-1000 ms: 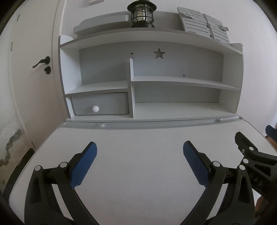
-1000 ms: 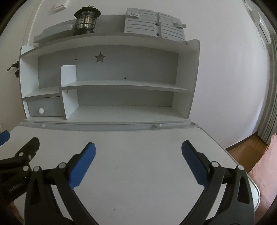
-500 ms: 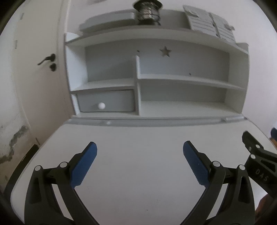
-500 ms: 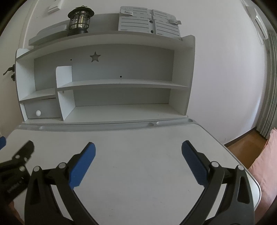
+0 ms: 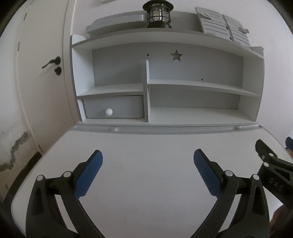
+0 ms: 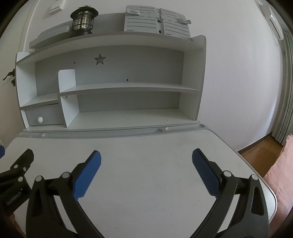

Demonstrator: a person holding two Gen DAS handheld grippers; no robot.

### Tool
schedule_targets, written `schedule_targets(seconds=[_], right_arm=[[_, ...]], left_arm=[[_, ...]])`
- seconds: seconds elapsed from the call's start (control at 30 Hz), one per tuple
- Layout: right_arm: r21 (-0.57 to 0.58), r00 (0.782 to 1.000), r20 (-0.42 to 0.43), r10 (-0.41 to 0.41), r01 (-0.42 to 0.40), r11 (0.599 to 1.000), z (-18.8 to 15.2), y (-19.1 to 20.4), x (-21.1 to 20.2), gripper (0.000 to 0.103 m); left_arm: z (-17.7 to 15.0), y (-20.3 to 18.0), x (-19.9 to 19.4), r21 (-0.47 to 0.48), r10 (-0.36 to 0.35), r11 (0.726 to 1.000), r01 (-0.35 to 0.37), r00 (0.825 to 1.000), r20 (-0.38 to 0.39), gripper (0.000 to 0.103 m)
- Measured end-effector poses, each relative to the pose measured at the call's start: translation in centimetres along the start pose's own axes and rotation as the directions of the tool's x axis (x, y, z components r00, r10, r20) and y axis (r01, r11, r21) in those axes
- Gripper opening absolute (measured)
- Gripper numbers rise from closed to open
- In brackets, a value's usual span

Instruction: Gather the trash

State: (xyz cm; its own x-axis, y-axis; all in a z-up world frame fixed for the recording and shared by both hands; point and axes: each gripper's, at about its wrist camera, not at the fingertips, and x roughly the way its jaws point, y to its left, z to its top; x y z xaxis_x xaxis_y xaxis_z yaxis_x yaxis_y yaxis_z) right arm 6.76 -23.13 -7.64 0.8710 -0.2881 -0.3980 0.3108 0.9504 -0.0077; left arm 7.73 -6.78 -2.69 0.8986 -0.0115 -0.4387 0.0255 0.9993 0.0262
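Observation:
No trash shows in either view. My left gripper (image 5: 148, 155) is open and empty, with blue pads spread wide above the white desk top (image 5: 146, 146). My right gripper (image 6: 146, 155) is open and empty too, above the same desk top (image 6: 146, 146). Each gripper shows at the edge of the other's view: the right one at the far right of the left wrist view (image 5: 271, 164), the left one at the far left of the right wrist view (image 6: 16, 168). They are side by side and apart.
A white hutch with shelves (image 5: 164, 87) stands at the back of the desk, with a grey drawer (image 5: 113, 109) at lower left. A black lantern (image 5: 157, 14) and a grey slatted stand (image 6: 157, 20) sit on top. A door (image 5: 42, 73) is left; wooden floor (image 6: 260, 150) is right.
Both views have shifted slightly: the hutch has slid a little sideways and up and down in the frames. Both grippers stay open and empty.

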Motion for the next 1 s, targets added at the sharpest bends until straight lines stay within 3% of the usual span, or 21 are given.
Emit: schedule_targets(seconds=[0.47, 0.8, 0.9, 1.0], right_arm=[[0.012, 1.000, -0.001, 0.008, -0.008, 1.000, 0.0, -0.2, 0.1, 0.096], [0.022, 1.000, -0.012, 0.022, -0.021, 1.000, -0.1, -0.5, 0.1, 0.096], [0.035, 0.995, -0.082, 0.049, -0.047, 0.998, -0.1, -0.6, 1.2, 0.096], [0.038, 0.976, -0.204, 0.076, -0.070, 0.997, -0.3, -0.8, 3.3, 0.096]], left_arm=[[1.1, -1.4, -2.4, 0.054, 0.003, 0.999, -0.003, 1.000, -0.003, 0.097], [0.7, -1.1, -1.5, 0.038, 0.013, 0.999, -0.011, 0.998, -0.065, 0.097], [0.4, -1.1, -0.7, 0.061, 0.010, 0.998, -0.005, 0.996, -0.086, 0.097], [0.5, -0.9, 1.0, 0.087, 0.029, 0.996, -0.017, 0.990, -0.138, 0.097]])
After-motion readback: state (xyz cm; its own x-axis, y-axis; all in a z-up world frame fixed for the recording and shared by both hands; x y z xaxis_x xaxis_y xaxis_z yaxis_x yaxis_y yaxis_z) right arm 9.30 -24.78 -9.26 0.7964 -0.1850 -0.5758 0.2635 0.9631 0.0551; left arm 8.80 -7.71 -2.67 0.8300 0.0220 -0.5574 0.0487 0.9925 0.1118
